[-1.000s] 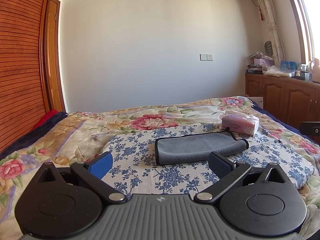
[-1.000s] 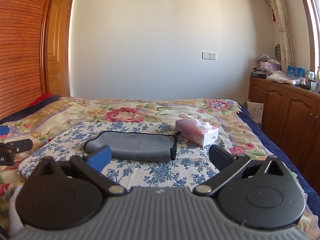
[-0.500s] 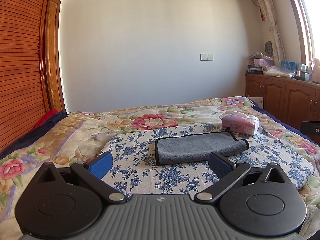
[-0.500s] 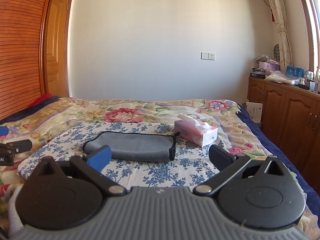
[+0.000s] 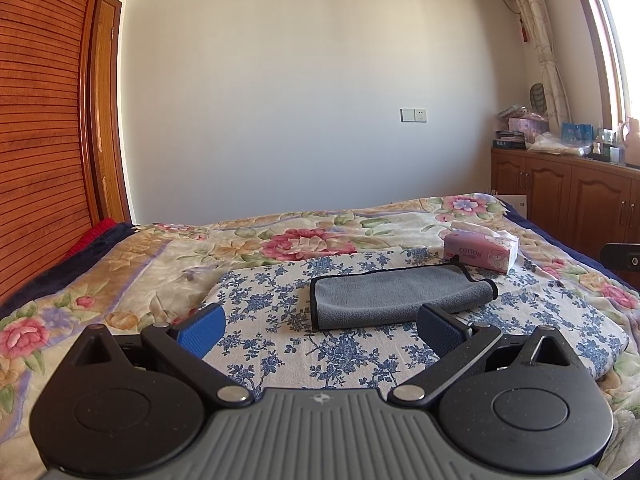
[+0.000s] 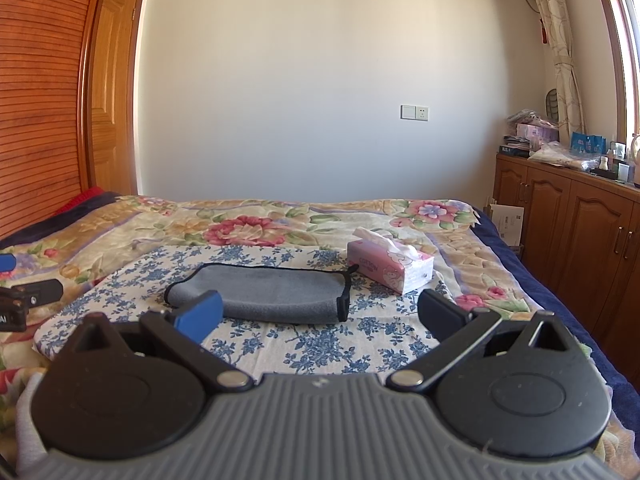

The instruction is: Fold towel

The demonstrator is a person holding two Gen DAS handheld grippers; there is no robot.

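My left gripper [image 5: 320, 330] and right gripper [image 6: 320, 316], fingers spread and empty, hover short of the grey black-edged microfibre towel [image 5: 396, 294], already doubled at frame centre on the blue-flowered cloth [image 5: 272, 312], positioned, I judge, for its edges.

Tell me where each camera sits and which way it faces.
Left wrist: behind the open left tongs, facing across the bed at the grey towel; right tongs' tip at right edge.
Right wrist: behind the open right tongs, further right, same direction; left tongs at left edge.
Shared: towel, tissue box, wall socket, cabinets.
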